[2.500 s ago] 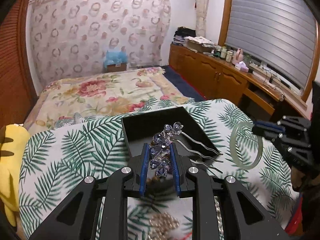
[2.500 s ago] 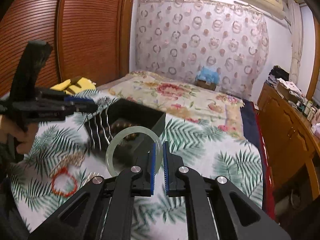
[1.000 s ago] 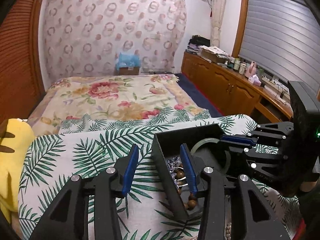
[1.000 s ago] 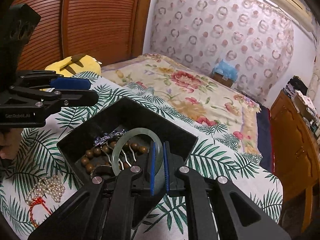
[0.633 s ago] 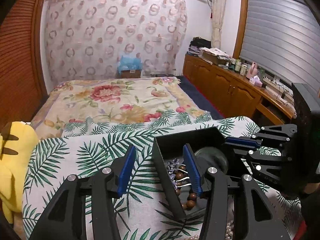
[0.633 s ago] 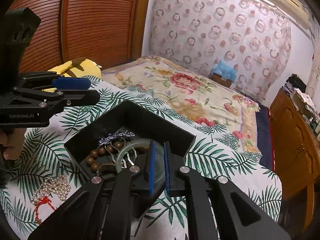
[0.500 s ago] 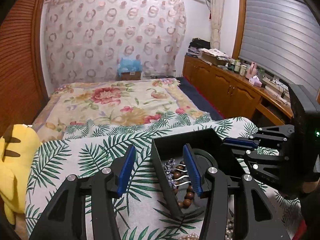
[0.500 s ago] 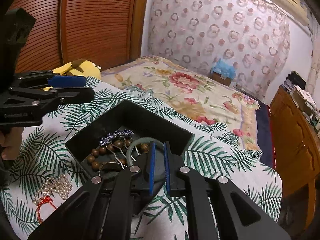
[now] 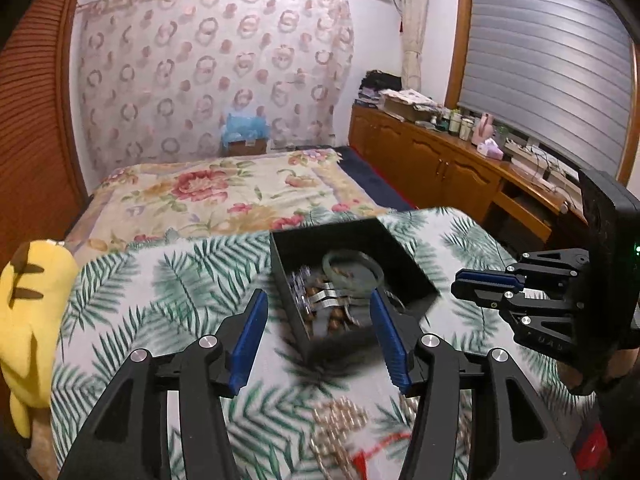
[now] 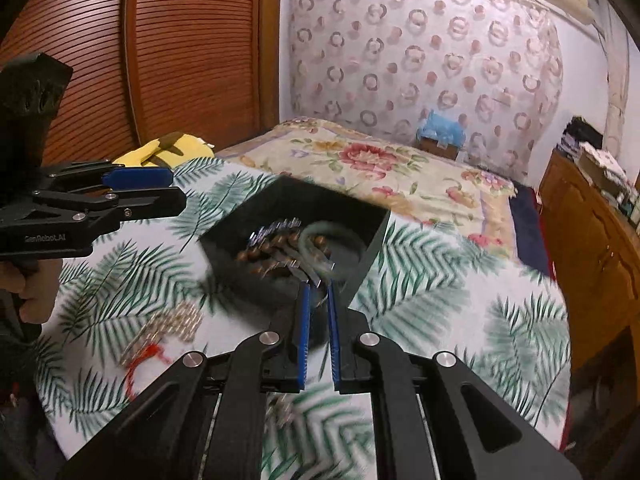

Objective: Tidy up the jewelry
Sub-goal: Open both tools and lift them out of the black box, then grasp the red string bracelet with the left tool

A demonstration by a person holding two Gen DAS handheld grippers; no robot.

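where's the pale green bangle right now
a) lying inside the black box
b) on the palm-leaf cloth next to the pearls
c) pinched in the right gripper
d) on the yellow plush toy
a: the green bangle lies inside the black box on top of the brown beads and the hairpin, and the right gripper has nothing between its fingers.

Left gripper (image 9: 318, 322), blue pads, jaws opening with nothing between them, above a palm-leaf-print cloth (image 9: 188, 280). Ahead, a black square box (image 9: 404, 260) holds a pale green bangle (image 9: 352, 270). Right gripper (image 9: 460, 282) beside it.
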